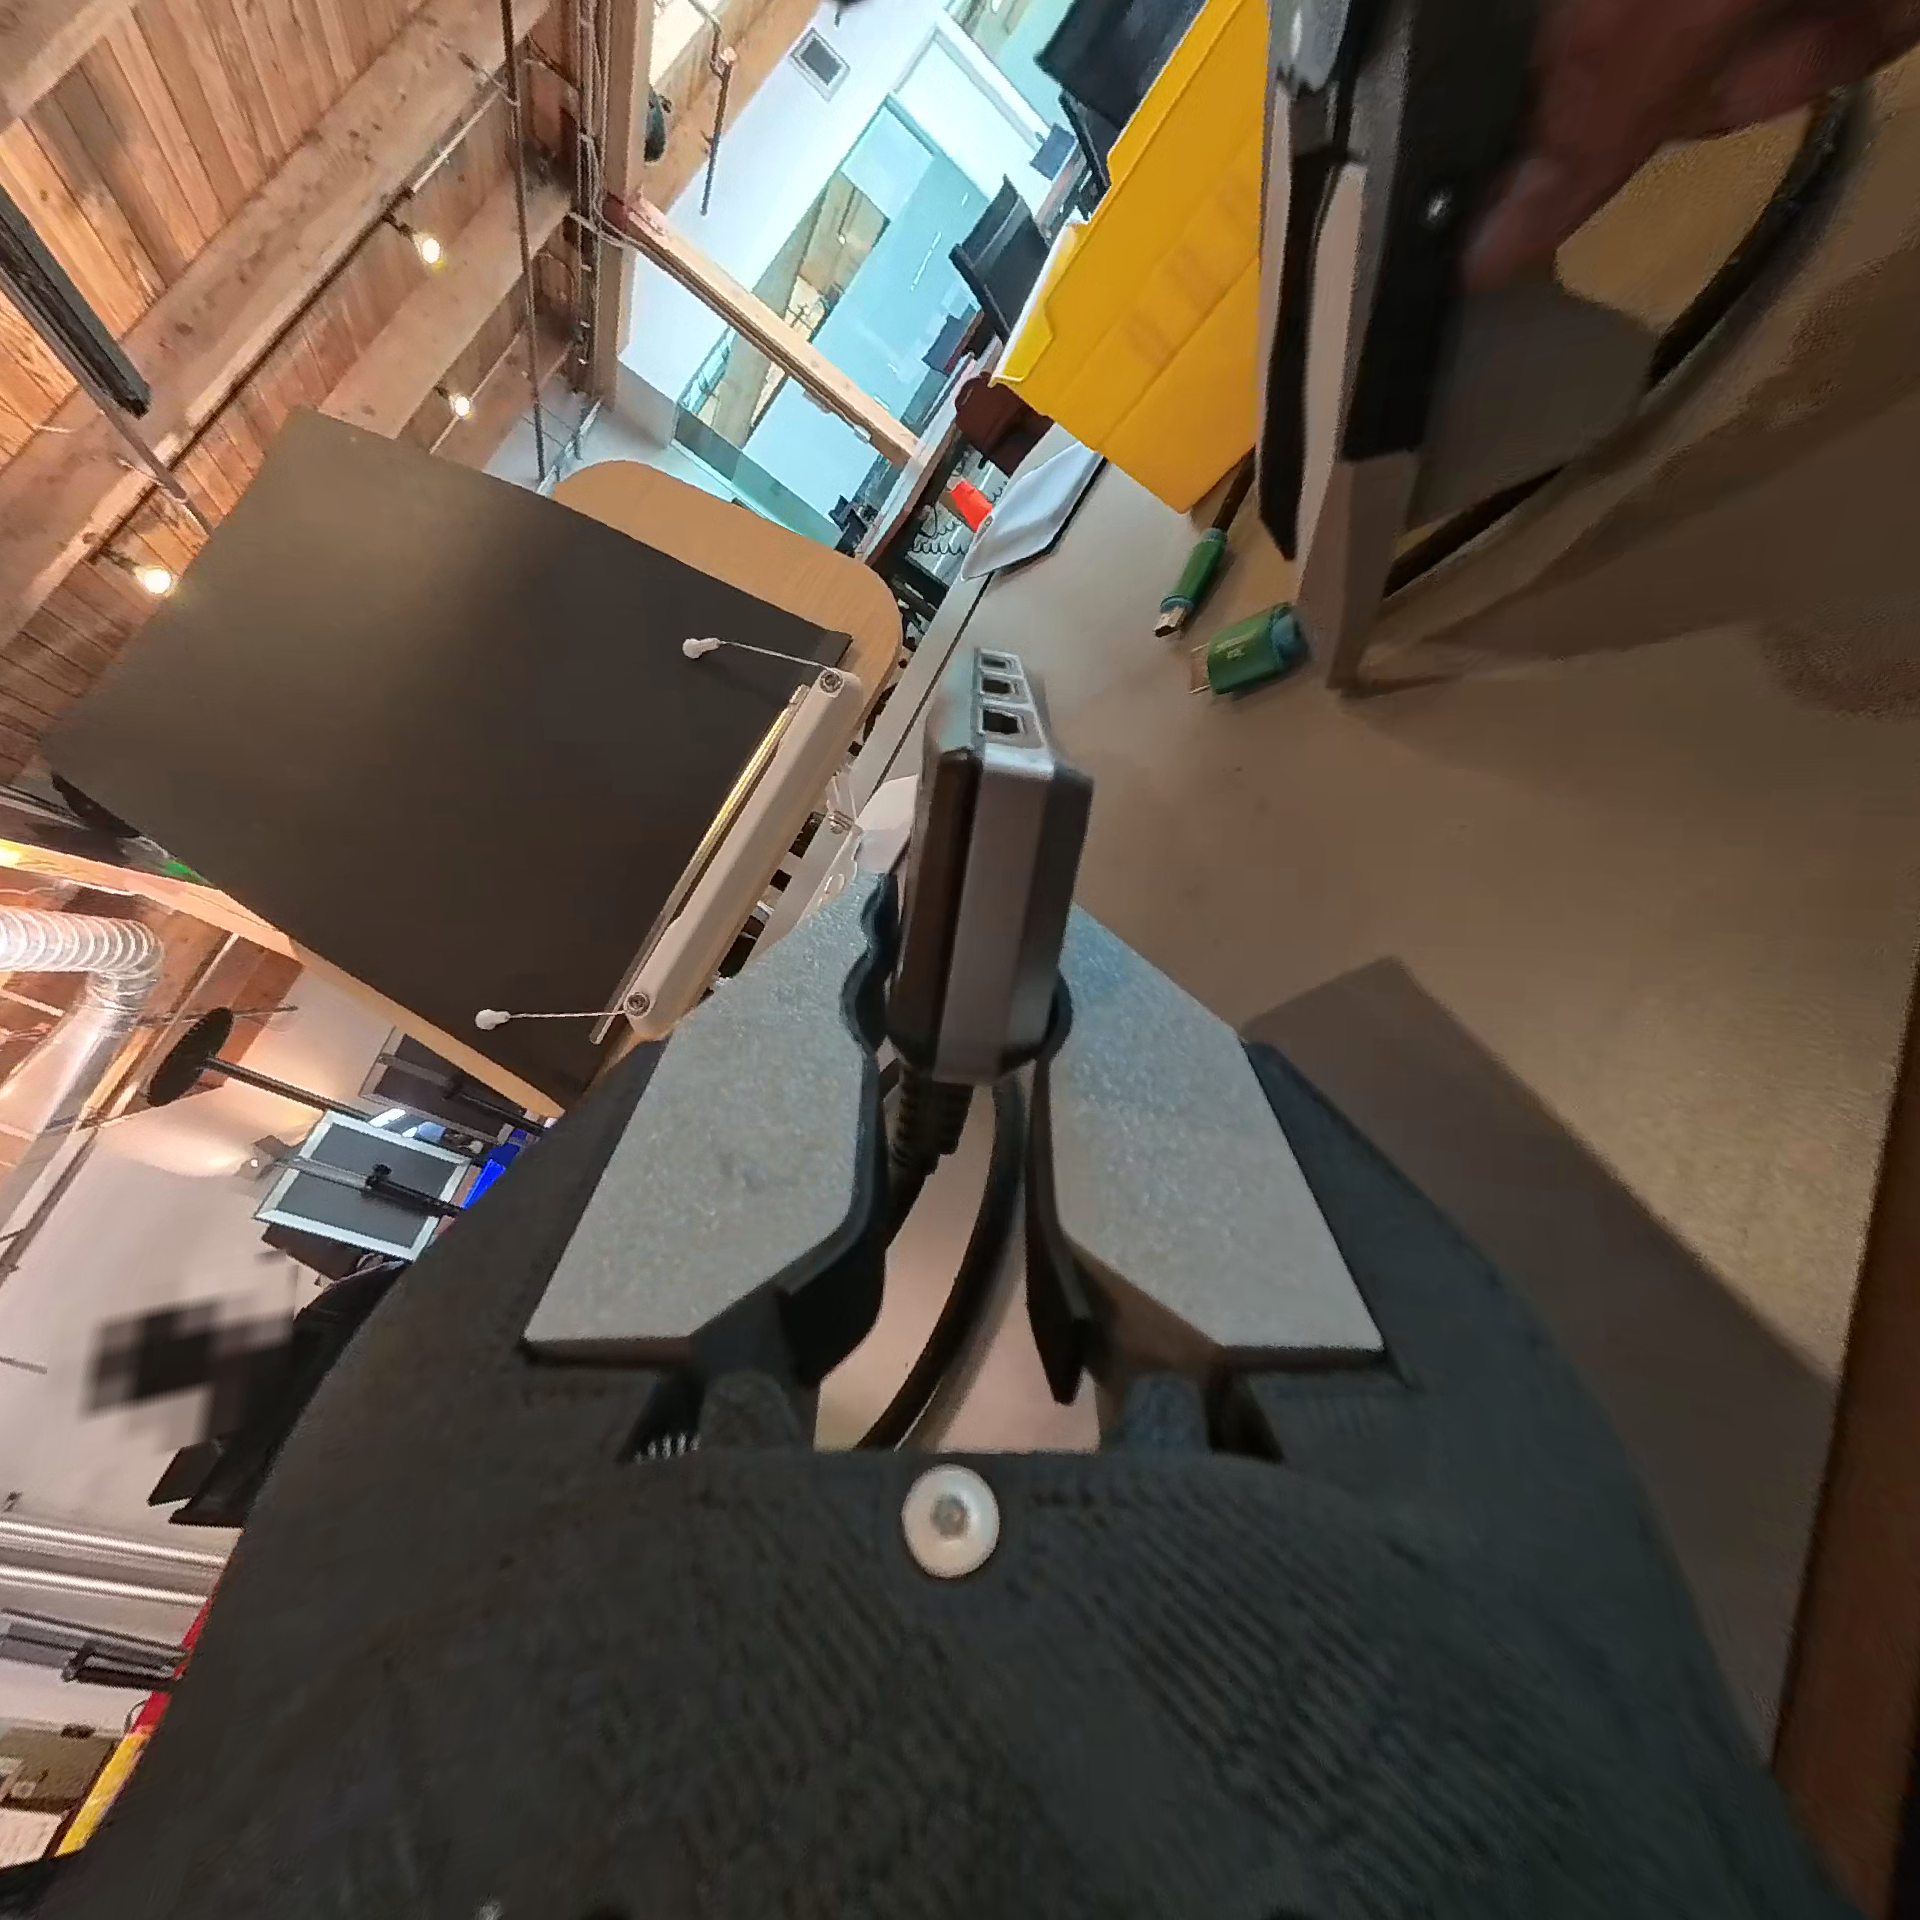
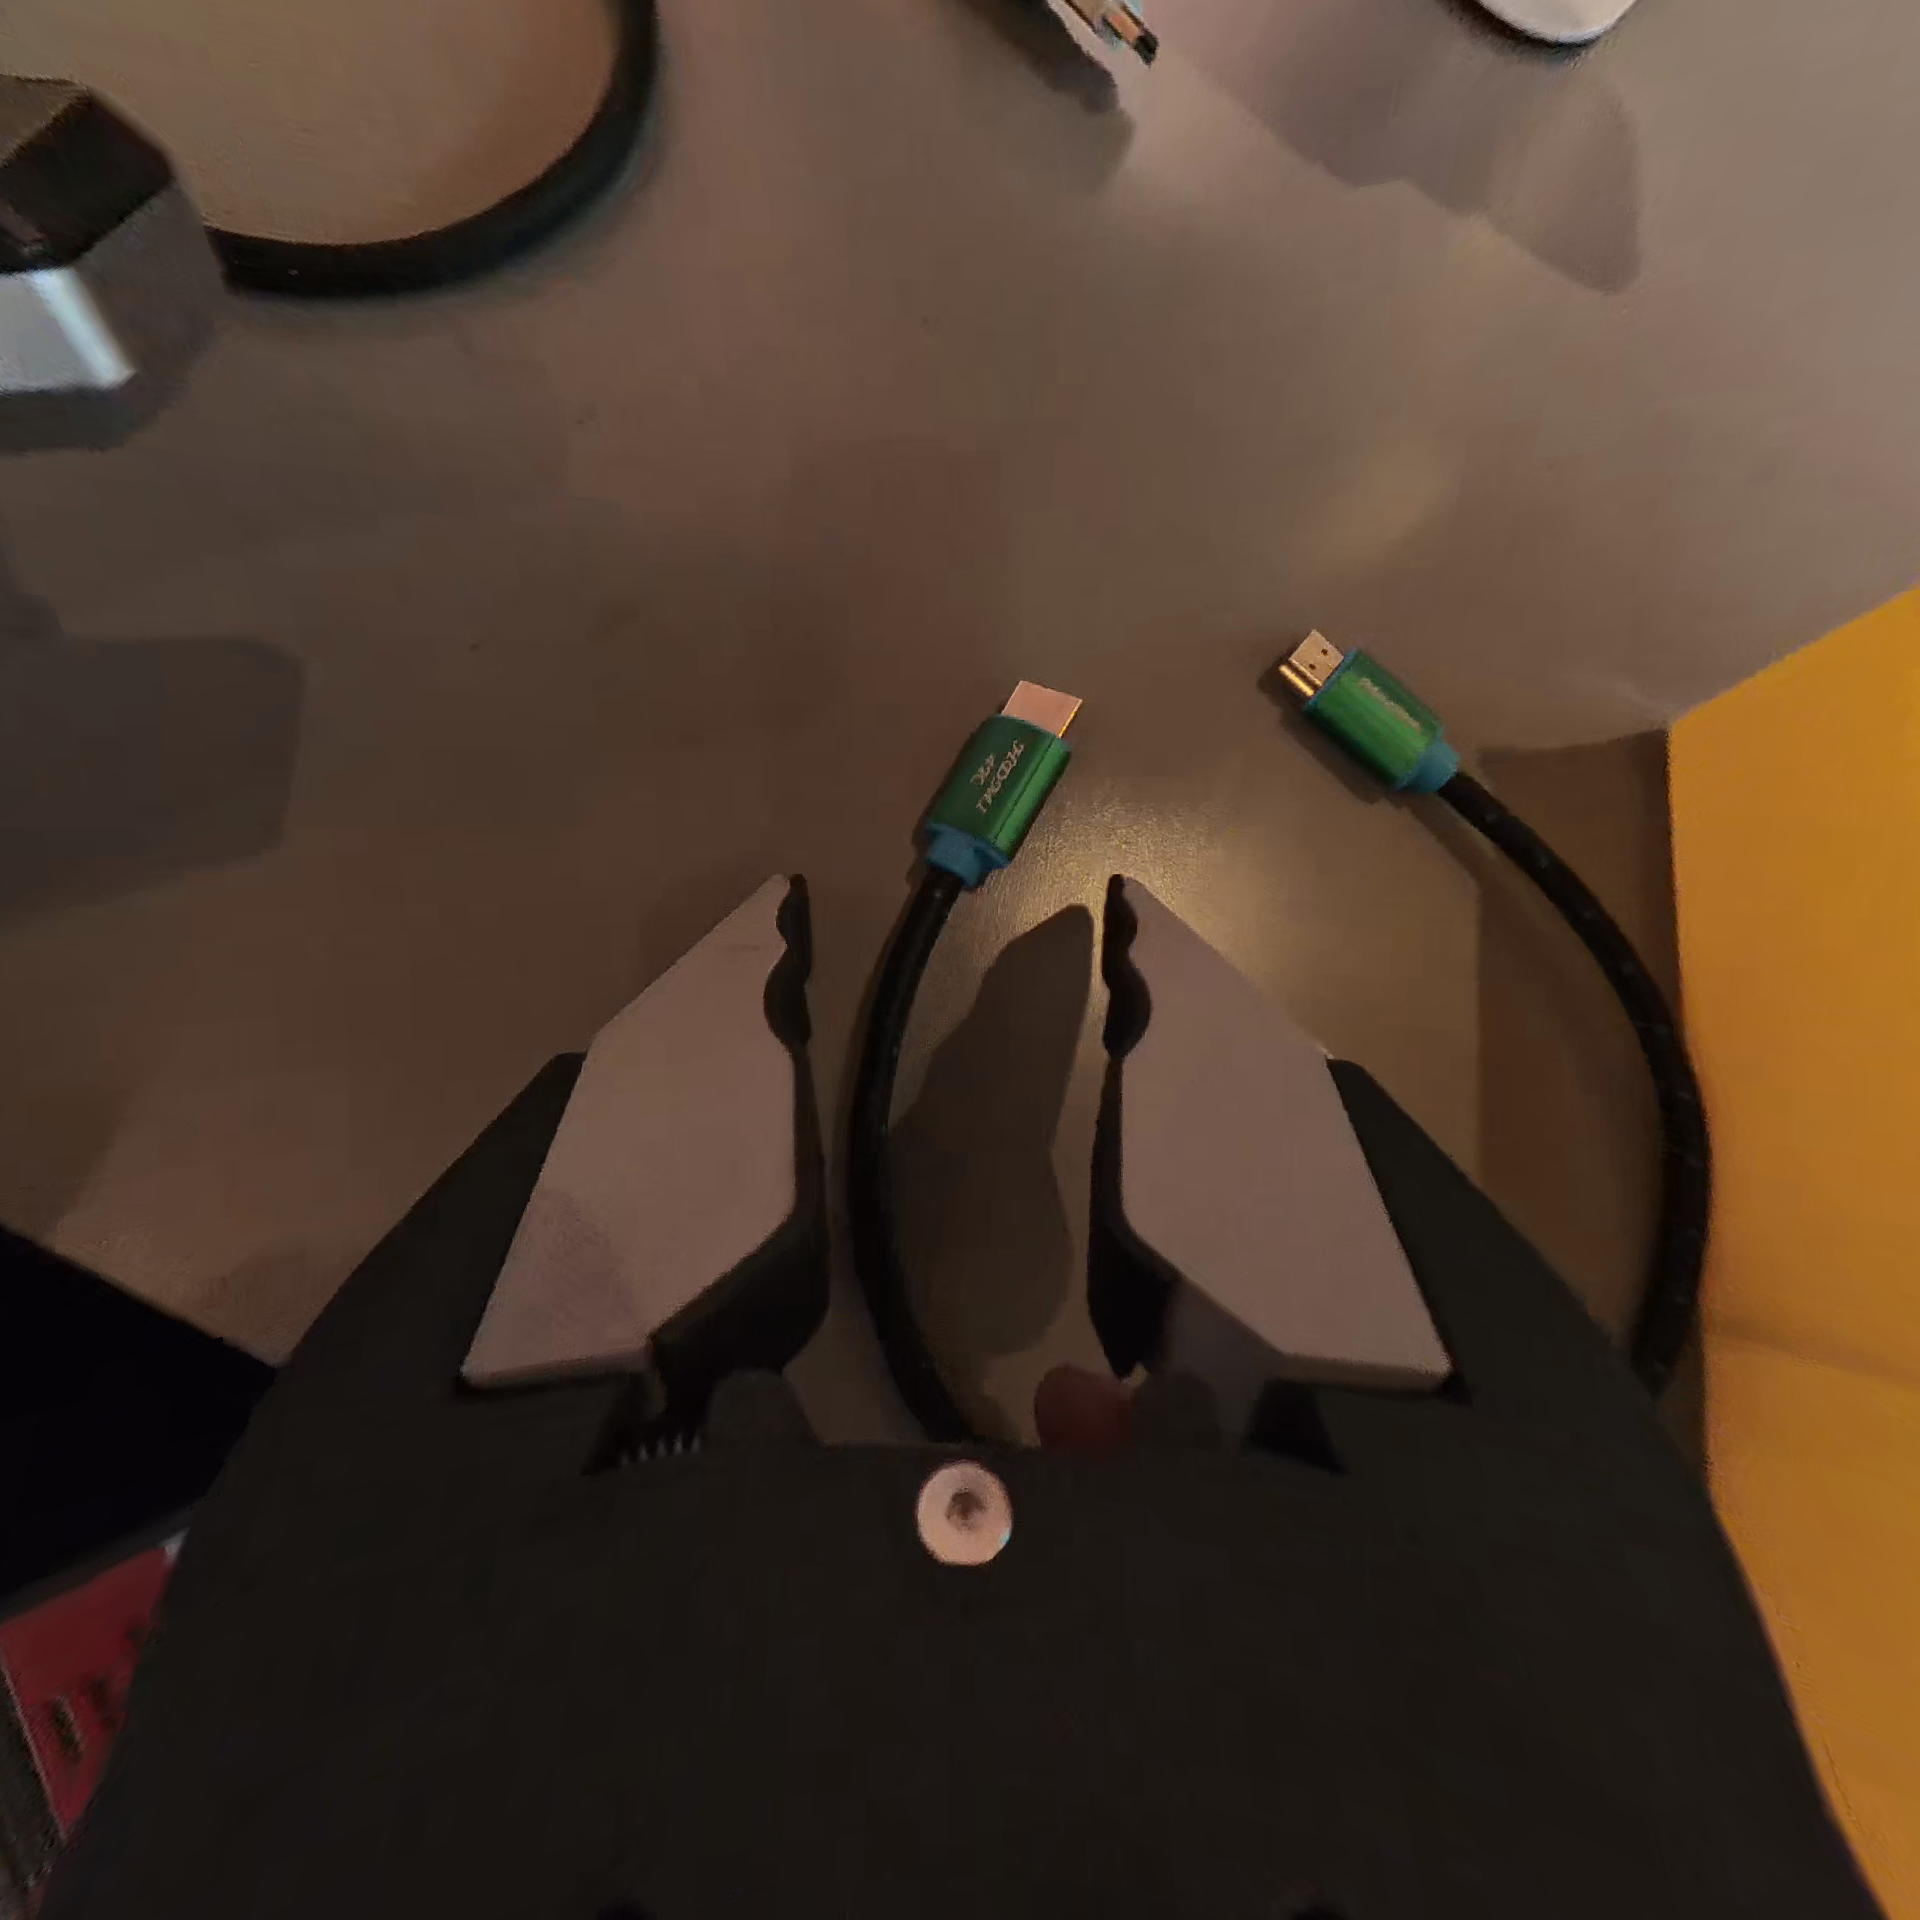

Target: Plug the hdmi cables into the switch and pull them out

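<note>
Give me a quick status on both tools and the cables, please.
Left tool shut on switch. Right tool open above green plug, not gripping. Second plug loose on table. Nothing in the way.

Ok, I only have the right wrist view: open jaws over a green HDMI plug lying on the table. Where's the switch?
Observer: The left gripper is shut on the HDMI switch, gripping one end of it.
Operator: Are its ports free?
Observer: Three ports show in a row towards the far end, and all look empty.
Operator: Anything hanging off it?
Observer: A black cable leaves the gripped end and runs back between the fingers.
</note>
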